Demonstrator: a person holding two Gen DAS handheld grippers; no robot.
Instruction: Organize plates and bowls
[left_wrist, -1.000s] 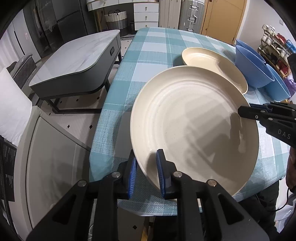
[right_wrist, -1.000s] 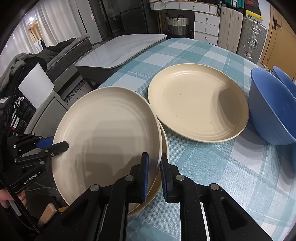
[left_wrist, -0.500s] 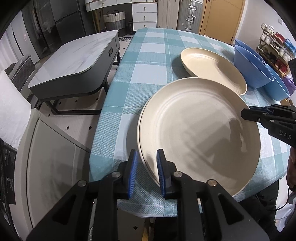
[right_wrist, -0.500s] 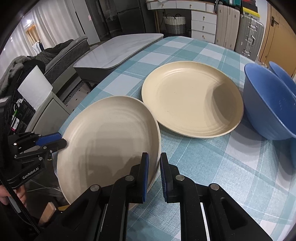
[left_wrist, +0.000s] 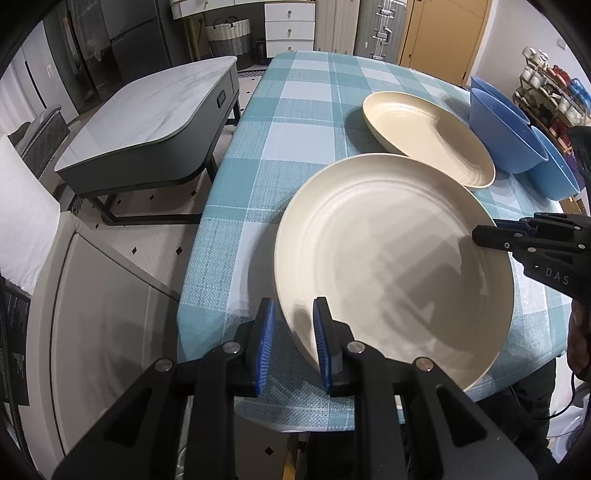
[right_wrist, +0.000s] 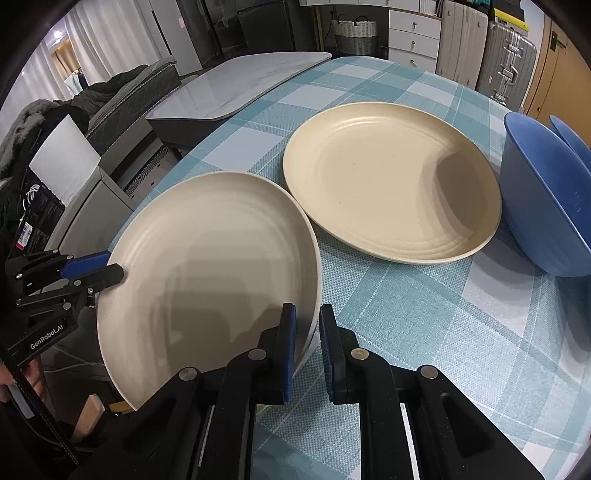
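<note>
- Two grippers hold one pale plate (left_wrist: 391, 258) by opposite rims at the near edge of the counter (left_wrist: 295, 129), which wears a teal check cloth.
- The left gripper (left_wrist: 291, 343) pinches the plate's near-left rim, one blue pad under it and one inside the well; in the right wrist view it enters from the left edge (right_wrist: 92, 269).
- The right gripper (right_wrist: 306, 347) is pressed onto the opposite rim, its jaws almost together with only the thin edge between them.
- The plate tilts a little, its far edge low over the cloth. Whether another plate lies beneath it cannot be told.
- A second, yellower plate (right_wrist: 388, 181) rests flat just beyond it, the two rims nearly touching in the right wrist view.
- Blue bowls (right_wrist: 543, 206) stand further right, just beside that second plate.
- The coming move likely turns on this: the second plate lies far and right of the held one, so the right hand is nearer to it, and stacking would mean carrying the held plate that way.
</note>
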